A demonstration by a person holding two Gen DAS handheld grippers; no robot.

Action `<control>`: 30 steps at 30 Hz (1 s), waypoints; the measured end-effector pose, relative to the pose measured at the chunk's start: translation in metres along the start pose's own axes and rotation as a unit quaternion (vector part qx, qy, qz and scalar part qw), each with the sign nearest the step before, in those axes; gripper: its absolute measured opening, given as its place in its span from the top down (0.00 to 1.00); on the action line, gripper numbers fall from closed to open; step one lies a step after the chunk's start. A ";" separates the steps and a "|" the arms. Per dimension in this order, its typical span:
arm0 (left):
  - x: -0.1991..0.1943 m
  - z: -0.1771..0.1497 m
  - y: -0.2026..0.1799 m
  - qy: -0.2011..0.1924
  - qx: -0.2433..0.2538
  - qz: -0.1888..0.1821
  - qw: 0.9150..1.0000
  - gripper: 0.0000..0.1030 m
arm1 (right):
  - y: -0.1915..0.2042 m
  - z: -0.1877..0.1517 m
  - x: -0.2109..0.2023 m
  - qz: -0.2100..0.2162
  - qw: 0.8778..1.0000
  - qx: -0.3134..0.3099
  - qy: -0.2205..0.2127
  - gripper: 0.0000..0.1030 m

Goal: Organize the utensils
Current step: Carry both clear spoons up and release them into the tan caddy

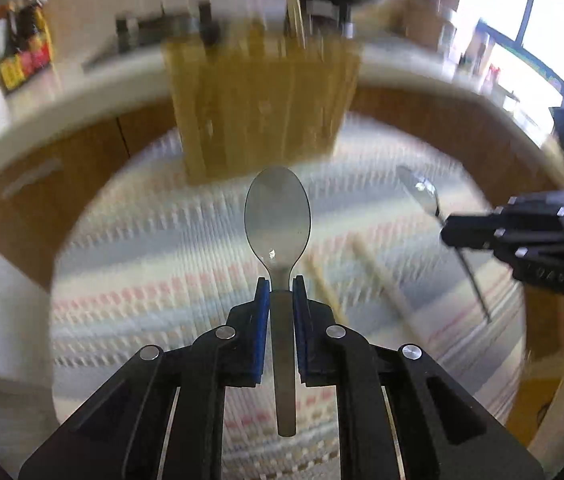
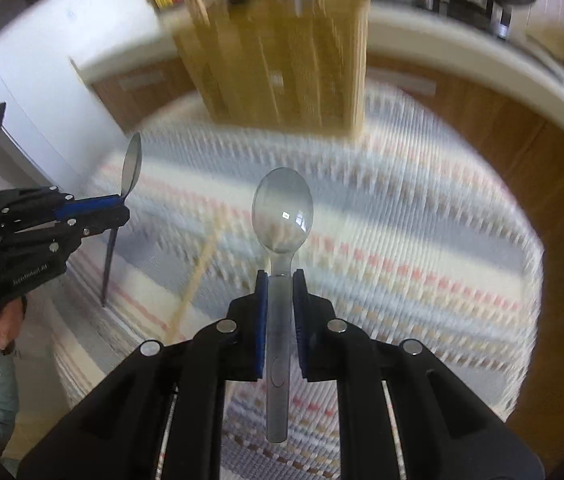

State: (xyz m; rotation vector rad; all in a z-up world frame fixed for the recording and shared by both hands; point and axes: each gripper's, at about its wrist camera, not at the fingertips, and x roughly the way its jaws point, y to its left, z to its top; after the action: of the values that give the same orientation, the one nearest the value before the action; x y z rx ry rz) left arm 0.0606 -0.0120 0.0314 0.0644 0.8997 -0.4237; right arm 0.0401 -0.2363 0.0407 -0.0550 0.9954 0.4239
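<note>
Striped woven cloth (image 1: 162, 280) covers the table, with a wooden utensil holder (image 1: 262, 100) at its far edge; the left gripper (image 1: 281, 284) is clamped on a metal spoon (image 1: 277, 216), bowl forward; the right gripper (image 2: 281, 278) pinches a clear plastic spoon (image 2: 283, 210); chopsticks (image 1: 378, 276) lie on the cloth between them.

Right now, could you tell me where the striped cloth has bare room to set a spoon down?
The striped cloth looks bare on its right side, from the wooden holder toward the near edge. It is crowded left of centre, where the chopsticks lie. The left gripper and right gripper each hold a spoon above it.
</note>
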 end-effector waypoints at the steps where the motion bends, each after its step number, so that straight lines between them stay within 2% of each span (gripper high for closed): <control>1: -0.013 0.010 0.003 -0.027 -0.005 -0.002 1.000 0.90 | -0.002 0.006 -0.007 0.001 1.000 -0.002 -0.015 0.90; 4: -0.045 0.039 0.008 -0.096 -0.015 -0.010 0.995 0.91 | -0.002 0.031 -0.038 -0.005 0.996 -0.009 -0.086 0.90; 8: -0.077 0.073 0.012 -0.172 -0.026 -0.017 0.985 0.90 | -0.009 0.059 -0.058 0.000 0.989 -0.012 -0.151 0.90; 13: -0.094 0.105 0.013 -0.232 -0.028 -0.015 0.972 0.90 | -0.018 0.095 -0.071 0.012 0.975 -0.014 -0.223 0.90; 17: -0.093 0.126 0.013 -0.264 -0.028 -0.014 0.964 0.90 | -0.021 0.117 -0.074 0.005 0.963 -0.014 -0.270 0.90; 22: -0.077 0.147 0.024 -0.303 -0.033 -0.006 0.952 0.90 | -0.027 0.137 -0.066 -0.030 0.946 -0.007 -0.322 0.90; 30: -0.038 0.159 0.036 -0.333 -0.031 0.012 0.942 0.90 | -0.036 0.159 -0.034 -0.083 0.926 -0.004 -0.367 0.90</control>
State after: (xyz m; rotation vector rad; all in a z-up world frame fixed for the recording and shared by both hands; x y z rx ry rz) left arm 0.1722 -0.0033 0.1554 -0.1215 0.2419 -0.3585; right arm 0.1648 -0.2428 0.1508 0.0144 0.2433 0.2550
